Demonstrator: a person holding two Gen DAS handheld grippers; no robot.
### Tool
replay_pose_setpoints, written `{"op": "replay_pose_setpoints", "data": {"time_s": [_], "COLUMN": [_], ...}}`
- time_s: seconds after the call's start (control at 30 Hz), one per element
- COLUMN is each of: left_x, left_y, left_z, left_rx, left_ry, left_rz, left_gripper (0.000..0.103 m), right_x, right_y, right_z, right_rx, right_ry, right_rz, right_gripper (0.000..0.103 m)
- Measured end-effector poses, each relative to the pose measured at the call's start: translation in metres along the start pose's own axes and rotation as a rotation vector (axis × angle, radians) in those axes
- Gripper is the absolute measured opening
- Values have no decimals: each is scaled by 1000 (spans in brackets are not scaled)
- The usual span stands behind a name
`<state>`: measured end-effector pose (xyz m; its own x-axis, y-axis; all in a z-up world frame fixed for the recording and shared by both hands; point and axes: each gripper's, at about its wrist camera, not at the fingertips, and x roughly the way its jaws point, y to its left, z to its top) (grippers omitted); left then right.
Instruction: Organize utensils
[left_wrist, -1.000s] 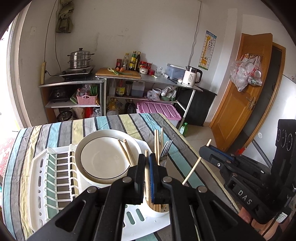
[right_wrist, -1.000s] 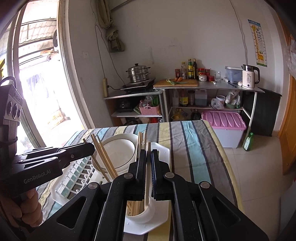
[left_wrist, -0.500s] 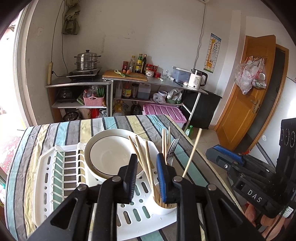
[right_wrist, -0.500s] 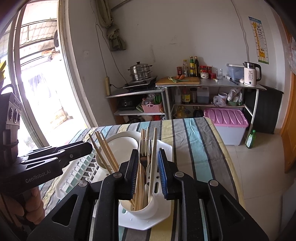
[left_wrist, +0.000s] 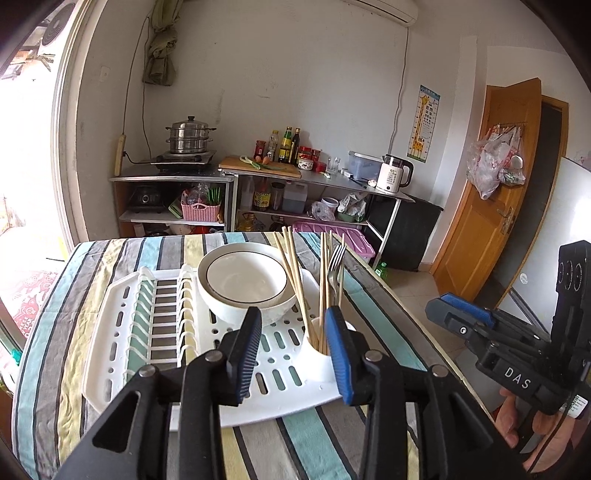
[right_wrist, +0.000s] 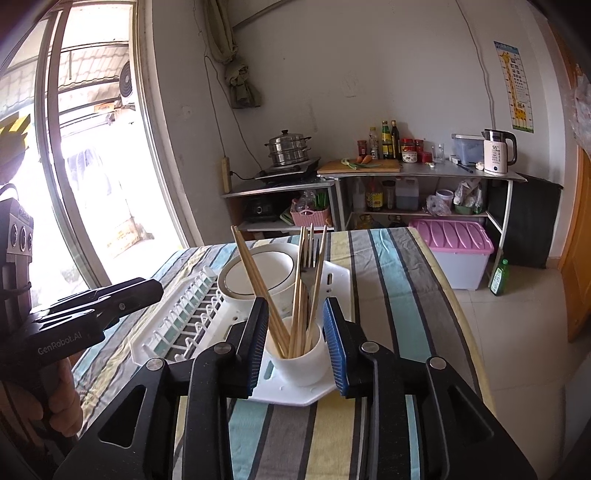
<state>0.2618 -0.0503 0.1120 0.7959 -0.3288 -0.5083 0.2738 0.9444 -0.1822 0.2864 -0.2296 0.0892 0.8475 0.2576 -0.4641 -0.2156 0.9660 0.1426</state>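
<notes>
A white utensil cup (right_wrist: 299, 362) stands at the near right corner of a white drying rack (left_wrist: 147, 314). It holds several wooden chopsticks (right_wrist: 255, 273) and a metal fork (right_wrist: 308, 266), all upright or leaning. The same cup (left_wrist: 314, 356), chopsticks (left_wrist: 291, 266) and fork (left_wrist: 338, 258) show in the left wrist view. My left gripper (left_wrist: 293, 332) hovers just short of the cup, its jaws opening with nothing between them. My right gripper (right_wrist: 295, 332) faces the cup from the other side. Its jaws are opening too, and the pads touch nothing. Each gripper also shows in the other's view: right gripper (left_wrist: 439, 312), left gripper (right_wrist: 155, 290).
Stacked white bowls (left_wrist: 242, 280) sit on the rack behind the cup. The rack lies on a striped tablecloth (right_wrist: 391, 295), and the table's edge runs along the right. Beyond stand metal shelves (left_wrist: 177, 181) with a steamer pot, a kettle (left_wrist: 395, 179), a pink-lidded bin (right_wrist: 454, 236) and a wooden door (left_wrist: 498, 206).
Both grippers were shut on chopsticks at the cup. Both have opened, let them go into the cup and drawn back toward me.
</notes>
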Motion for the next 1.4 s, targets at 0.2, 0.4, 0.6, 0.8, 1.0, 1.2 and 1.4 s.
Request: {"op": "replay_pose_setpoints", "data": {"time_s": [0.2,0.4,0.6,0.8,1.0,1.2,1.4], "left_x": [-31,-54,-83,-115,-132,-143,-143], "left_y": [4,5,-2,-3,-8,-7,-6], "left_z": [-40,-79,-113,-142,-164,-182,-187], "left_rx": [-17,-22,-5,-1,29,11,0], "left_ry": [-2,18,6,-34,-38,-44,-49], "left_rz": [36,78,115,148,163,163,167], "left_gripper": [45,45,46,49,49,49,49], "right_x": [-34,-62,-83,-102,-115,-123,-125], "right_y": [16,35,52,60,68,71,76], "right_z": [-30,-59,-91,-120,-147,-160,-163], "right_rx": [-23,-43,-75,-66,-61,-60,-80], "right_ry": [-10,-13,-4,1,17,24,16], "right_rz": [4,5,-6,-23,-51,-73,-77], "right_gripper": [33,36,38,40,43,44,44]}}
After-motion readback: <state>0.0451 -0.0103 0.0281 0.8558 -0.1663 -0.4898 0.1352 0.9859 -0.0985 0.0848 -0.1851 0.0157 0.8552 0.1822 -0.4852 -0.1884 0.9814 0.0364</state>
